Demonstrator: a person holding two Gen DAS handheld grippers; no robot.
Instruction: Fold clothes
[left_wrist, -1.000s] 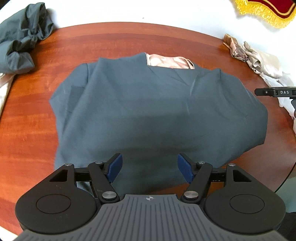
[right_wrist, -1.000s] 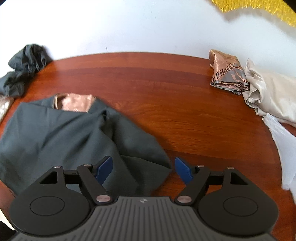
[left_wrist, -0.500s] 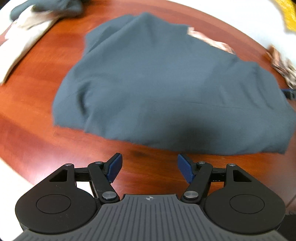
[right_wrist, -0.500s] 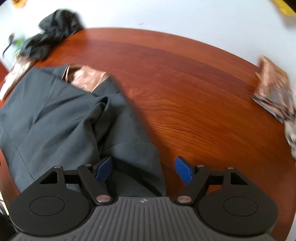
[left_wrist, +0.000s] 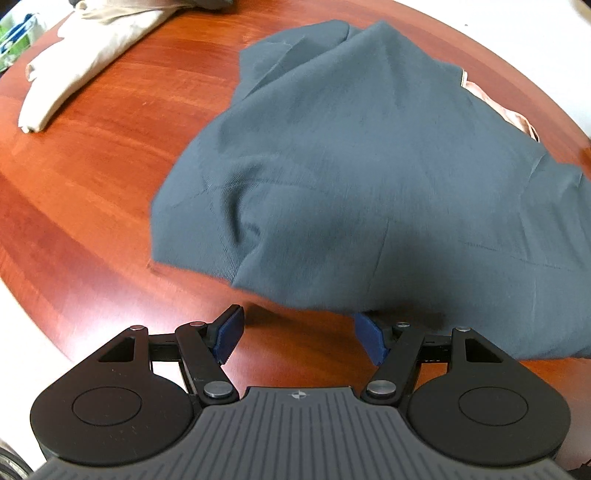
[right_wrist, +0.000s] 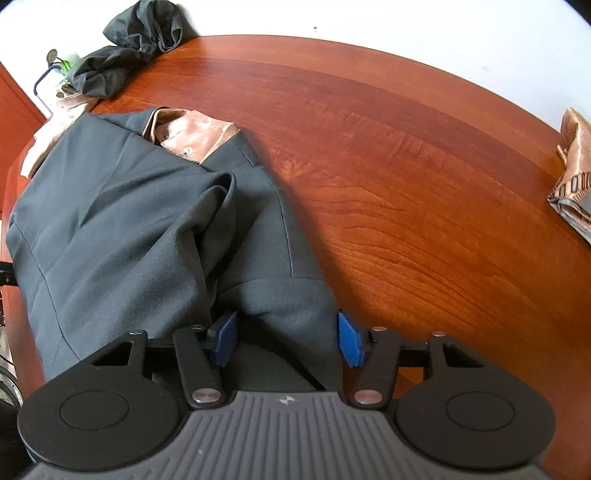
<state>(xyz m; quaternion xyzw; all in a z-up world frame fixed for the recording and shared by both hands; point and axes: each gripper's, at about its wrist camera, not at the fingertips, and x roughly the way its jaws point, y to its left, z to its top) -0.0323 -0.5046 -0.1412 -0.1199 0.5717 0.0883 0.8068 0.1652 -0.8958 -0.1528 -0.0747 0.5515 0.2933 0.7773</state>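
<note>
Two grippers work at one dark garment (left_wrist: 369, 177) spread over the near-left part of a round wooden table (right_wrist: 424, 177). The left gripper (left_wrist: 299, 334) hangs with its jaws spread wide at the garment's near hem; that hem droops over the tip of the right-hand blue pad (left_wrist: 371, 341), while the other pad sits clear above bare wood. Nothing is pinched there. The right gripper (right_wrist: 283, 339) is also wide apart, its pads straddling a cuffed fold of the garment that runs under the tool; the cloth lies between them without being squeezed. In the right wrist view the garment's right edge runs diagonally from a tan lining (right_wrist: 192, 134) at the collar down to the cuff, and beyond that edge a broad stretch of wood lies bare as far as a patterned cloth (right_wrist: 572, 177) at the table's right rim. In the left wrist view the left edge is rumpled, with open wood between it and a beige cloth (left_wrist: 81, 59) near the far-left rim. A dark bundle (right_wrist: 129, 51) sits at the far rim, well apart from the garment.
</note>
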